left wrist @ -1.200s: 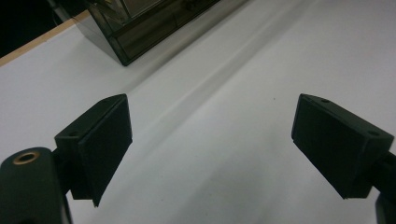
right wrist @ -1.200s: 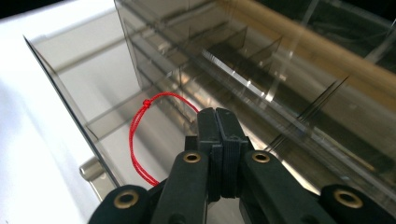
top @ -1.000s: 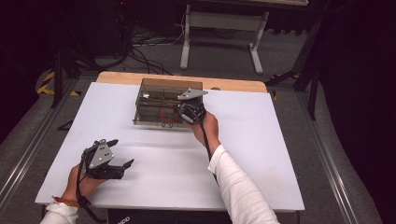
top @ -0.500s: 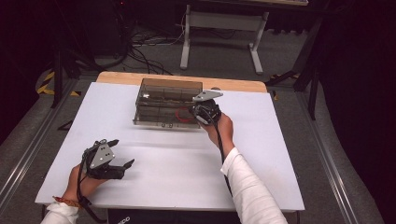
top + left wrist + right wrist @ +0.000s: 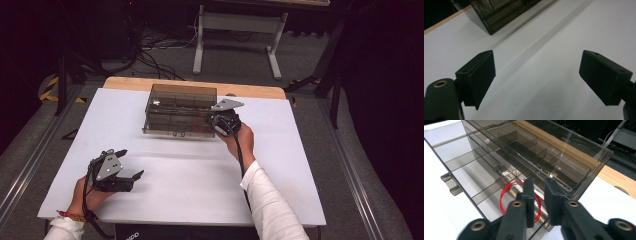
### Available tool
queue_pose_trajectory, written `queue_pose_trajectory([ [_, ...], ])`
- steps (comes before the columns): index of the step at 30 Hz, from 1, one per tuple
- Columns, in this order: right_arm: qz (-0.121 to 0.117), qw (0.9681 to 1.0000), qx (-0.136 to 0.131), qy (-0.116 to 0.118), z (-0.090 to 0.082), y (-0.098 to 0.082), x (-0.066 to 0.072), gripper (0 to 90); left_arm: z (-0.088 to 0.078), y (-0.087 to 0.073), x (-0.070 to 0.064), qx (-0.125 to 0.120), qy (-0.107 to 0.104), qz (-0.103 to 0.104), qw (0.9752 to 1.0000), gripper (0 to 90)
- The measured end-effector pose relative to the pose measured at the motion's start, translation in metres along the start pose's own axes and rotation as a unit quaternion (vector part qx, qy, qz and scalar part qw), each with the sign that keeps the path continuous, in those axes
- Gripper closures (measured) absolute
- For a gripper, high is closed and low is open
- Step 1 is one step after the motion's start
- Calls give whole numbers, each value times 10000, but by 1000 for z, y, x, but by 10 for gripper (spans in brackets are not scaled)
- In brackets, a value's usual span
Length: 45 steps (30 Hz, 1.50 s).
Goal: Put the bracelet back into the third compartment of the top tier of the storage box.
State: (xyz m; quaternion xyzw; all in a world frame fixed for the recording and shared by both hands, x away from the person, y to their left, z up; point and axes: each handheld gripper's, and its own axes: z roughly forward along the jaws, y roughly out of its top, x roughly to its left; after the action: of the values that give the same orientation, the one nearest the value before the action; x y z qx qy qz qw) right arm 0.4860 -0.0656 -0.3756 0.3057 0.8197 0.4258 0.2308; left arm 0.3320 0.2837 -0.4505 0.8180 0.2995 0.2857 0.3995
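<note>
A smoky clear compartment box (image 5: 172,107) stands at the back of the white table (image 5: 300,165), its lid raised. A red cord loop (image 5: 201,125) lies in the front right compartment. My right gripper (image 5: 214,128) is at that corner, above the loop (image 5: 501,201). Its jaws have just been opening: a narrow gap shows in the right gripper (image 5: 539,192) with nothing in it. My left gripper (image 5: 131,162) rests at the front left, far from the box (image 5: 499,15). The left gripper (image 5: 536,75) is open wide over bare table.
A wooden strip (image 5: 250,90) runs along the table's back edge behind the box. Beyond it are floor cables (image 5: 150,45) and a white stand's legs (image 5: 200,55). Dark floor flanks the table on both sides.
My right hand has slid to the right along the box's front to its right corner. The left hand has stayed where it was.
</note>
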Motion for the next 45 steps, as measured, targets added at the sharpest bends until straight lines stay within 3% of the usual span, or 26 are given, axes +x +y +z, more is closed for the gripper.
queue_pose_trajectory([
  [10,1,9988,-499,-13,-21,-2,0,666,0,0,1,-18,-50,14,10000,266],
  [18,-12,9970,-774,-71,-33,-11,1,564,1,0,1,-14,-208,-60,9998,542],
  [21,-19,9955,-926,-195,-38,-14,1,504,2,0,2,45,-192,-18,9998,630],
  [27,19,9924,-1183,-346,-49,-18,1,304,2,0,2,64,-131,-87,9999,781],
  [29,18,9918,-1233,-337,-50,-19,1,274,2,0,2,58,-98,-107,9999,789],
  [30,37,9897,-1373,-412,-55,-21,2,193,2,0,3,15,27,-168,9999,790],
  [33,57,9883,-1460,-434,-57,-23,3,146,1,-1,4,10,59,-225,9997,818],
  [37,62,9863,-1577,-489,-62,-27,5,120,2,-1,3,38,99,-209,9997,851],
  [40,-46,9861,-1560,-565,-64,-29,7,88,2,-1,3,41,100,-177,9998,896],
  [45,-95,9859,-1563,-594,-69,-35,9,89,1,0,1,50,123,-111,9999,897],
])
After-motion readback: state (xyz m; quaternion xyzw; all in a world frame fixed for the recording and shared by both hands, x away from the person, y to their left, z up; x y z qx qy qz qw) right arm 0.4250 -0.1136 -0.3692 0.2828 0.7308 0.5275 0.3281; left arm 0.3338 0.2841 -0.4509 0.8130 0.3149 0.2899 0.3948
